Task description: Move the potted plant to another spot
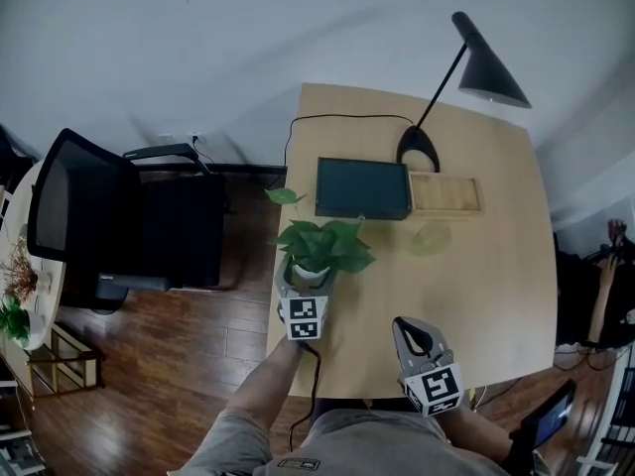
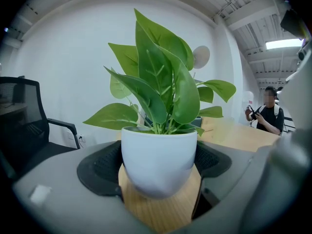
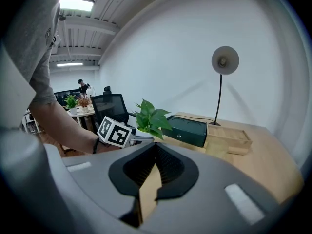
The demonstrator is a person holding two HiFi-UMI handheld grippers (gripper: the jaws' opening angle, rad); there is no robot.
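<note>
Wooden table [image 1: 496, 266] bears the potted plant [image 1: 322, 248]; your left gripper [image 1: 308, 284] clamps its white pot, your right gripper [image 1: 417, 339] closed, empty.

Potted plant [image 2: 158, 162]: plain white pot, glossy mid-green leaves with paler veins. Table [image 1: 496, 266]: light tan wood, fine straight grain. Box [image 1: 363, 188]: dark green, unpatterned. Tray [image 1: 444, 192]: pale raw wood. Lamp [image 1: 486, 72]: matt black, cord black too. Chair [image 1: 169, 231]: black throughout. Floor [image 1: 179, 335]: dark red-brown planks. Left gripper [image 1: 308, 278] and right gripper [image 1: 414, 333]: grey bodies, black ribbed pads, white cubes with black square markers. Wall [image 1: 248, 38]: pale grey-white.
</note>
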